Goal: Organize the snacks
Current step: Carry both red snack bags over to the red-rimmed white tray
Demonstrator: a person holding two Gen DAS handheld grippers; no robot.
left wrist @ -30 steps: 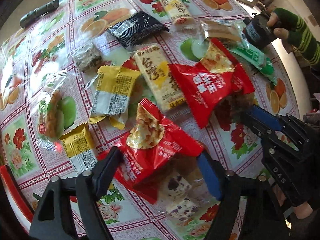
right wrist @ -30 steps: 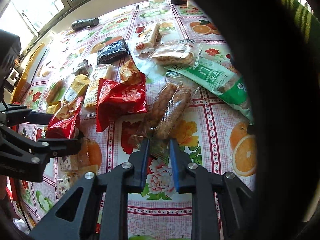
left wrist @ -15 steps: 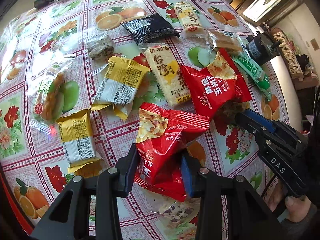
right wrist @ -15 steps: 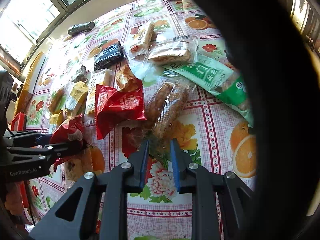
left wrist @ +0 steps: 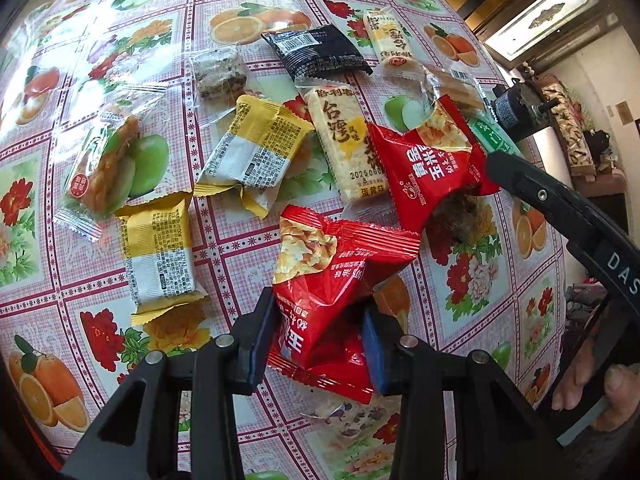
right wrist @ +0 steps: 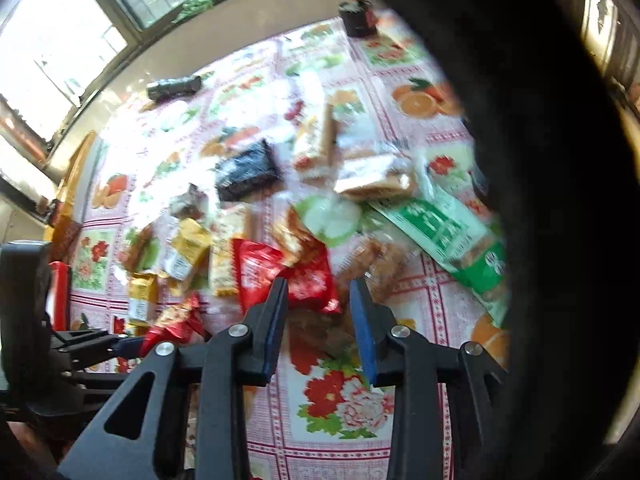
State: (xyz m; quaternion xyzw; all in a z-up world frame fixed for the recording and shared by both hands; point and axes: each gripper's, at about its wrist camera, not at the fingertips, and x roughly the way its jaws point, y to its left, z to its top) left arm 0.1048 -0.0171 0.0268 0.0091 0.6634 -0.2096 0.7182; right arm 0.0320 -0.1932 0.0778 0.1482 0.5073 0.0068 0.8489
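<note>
At lower centre of the left wrist view, the left claw (left wrist: 320, 336) clamps a red snack packet (left wrist: 336, 280) above the bench (left wrist: 472, 280); the right claw (right wrist: 320, 304) stands apart, empty

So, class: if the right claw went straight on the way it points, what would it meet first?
Probably the red snack packet lying flat just beyond the right claw, whose fingers stand open and hold nothing. The view is blurred, so depth is uncertain.
</note>
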